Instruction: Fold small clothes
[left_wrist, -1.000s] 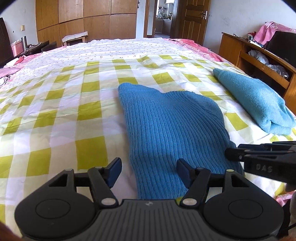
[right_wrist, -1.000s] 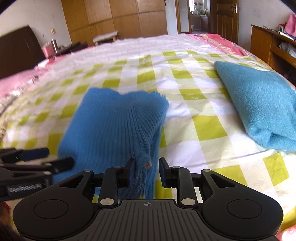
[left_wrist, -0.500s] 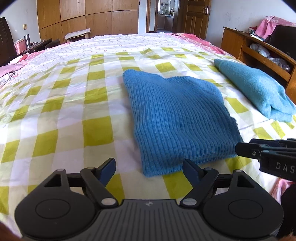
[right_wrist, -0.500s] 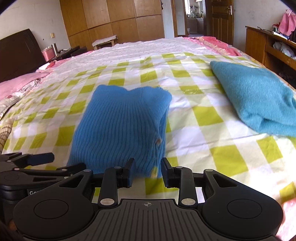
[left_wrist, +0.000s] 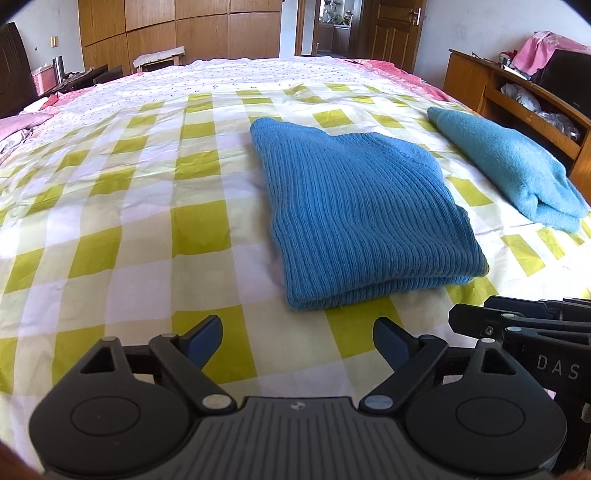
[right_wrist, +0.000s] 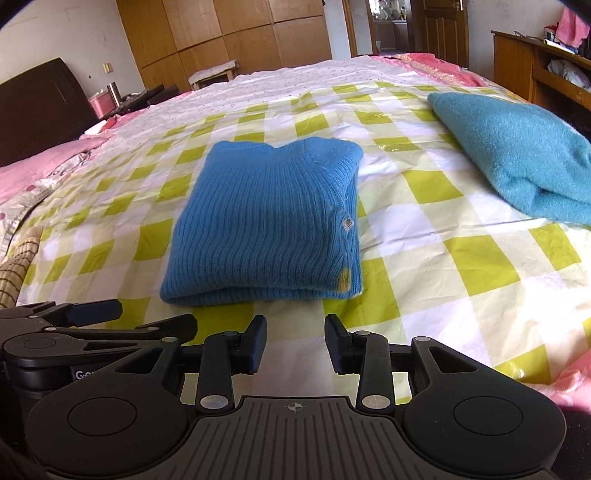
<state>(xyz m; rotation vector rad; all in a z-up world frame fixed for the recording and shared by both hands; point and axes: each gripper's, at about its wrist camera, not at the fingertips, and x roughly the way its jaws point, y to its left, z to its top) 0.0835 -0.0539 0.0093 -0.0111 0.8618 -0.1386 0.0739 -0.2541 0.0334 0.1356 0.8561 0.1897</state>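
So, nearest the cameras were the two grippers, both hanging over the near edge of the bed. The left gripper had its jaws spread wide, having just been opening, with nothing between them but the checked bedsheet. The right gripper sat just beside it, jaws parted too and just been opening, released and empty, only sheet showing in the gap.

Right past the fingertips lay the blue ribbed sweater, folded into a neat rectangle, flat on the yellow-and-white checks, close to the near edge and roughly in the middle of the bed's width. Neither gripper touched it. From the right wrist view you could see a small label along its right side, and its folded edge faced the grippers.

Further back, toward the right edge of the bed, was a folded teal fleecy garment, well apart from the sweater.

Beyond the bed stood a wooden wardrobe along the far wall, a wooden door, and a wooden shelf unit off to the right.
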